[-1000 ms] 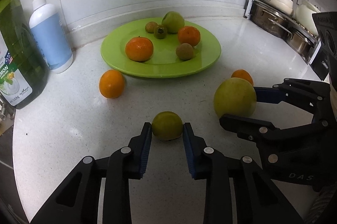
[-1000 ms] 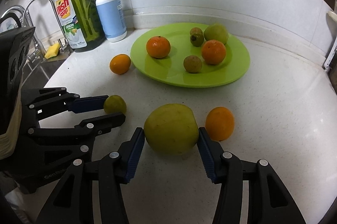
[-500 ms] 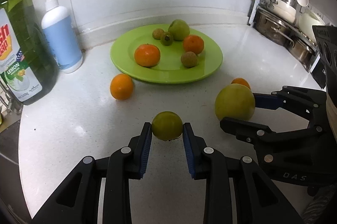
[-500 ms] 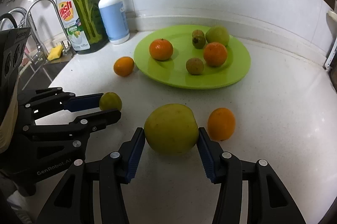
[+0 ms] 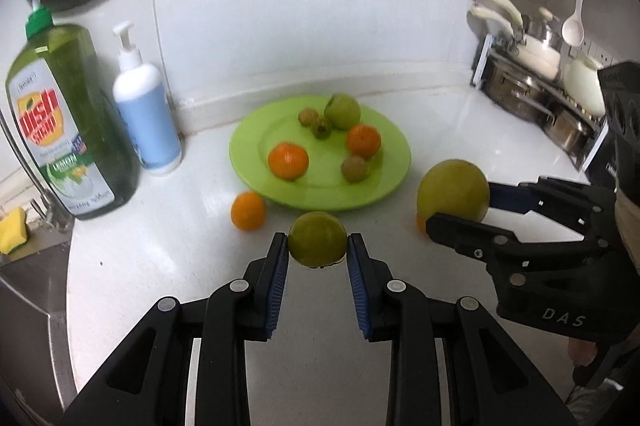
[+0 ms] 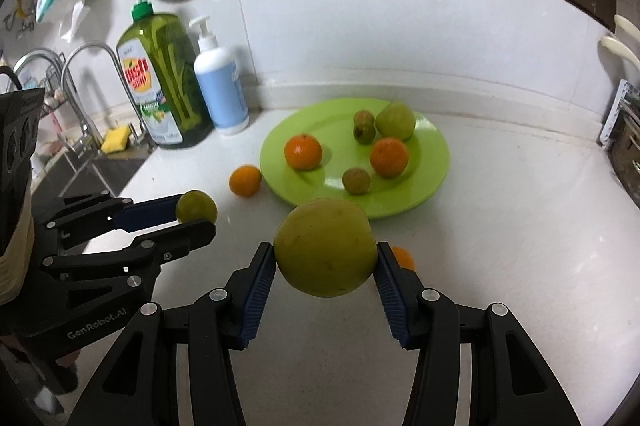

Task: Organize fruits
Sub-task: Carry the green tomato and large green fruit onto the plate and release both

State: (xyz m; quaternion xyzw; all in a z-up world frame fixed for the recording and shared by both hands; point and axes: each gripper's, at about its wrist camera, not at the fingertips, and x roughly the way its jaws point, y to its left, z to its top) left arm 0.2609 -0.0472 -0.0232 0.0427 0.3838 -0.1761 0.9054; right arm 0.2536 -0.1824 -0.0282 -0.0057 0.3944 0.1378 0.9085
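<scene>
Fruits are leaving the white speckled tabletop [image 5: 168, 266]: a second ago the small round green fruit [image 5: 318, 239] and the big yellow-green apple-like fruit [image 6: 325, 247] both sat on the surface between blue-padded jaws, and now each hangs clear of it, with the view opened up to show more of the wall and cupboards. The left gripper [image 5: 318, 258] is clamped on the small green fruit, its pads pressed to either side. The right gripper [image 6: 326, 266] is clamped likewise on the big yellow-green fruit, its jaws set wider around that larger body.

For the task, I judge both pick-ups made and the carry to the round lime-green plate [image 6: 434, 162] as the step next due. That plate lies ahead near the wall and already bears two oranges, a green apple and three small brownish fruits. Two fruits are left on the tabletop: a small orange [image 5: 248, 211] just beside the plate's near-left rim, and another orange [image 6: 402, 258] mostly hidden behind the big fruit and the right jaw.

Both grippers point forward and steeply downward toward the plate, side by side, the right one reaching in from the right edge of the left wrist view. Neither is yet over the plate.
</scene>
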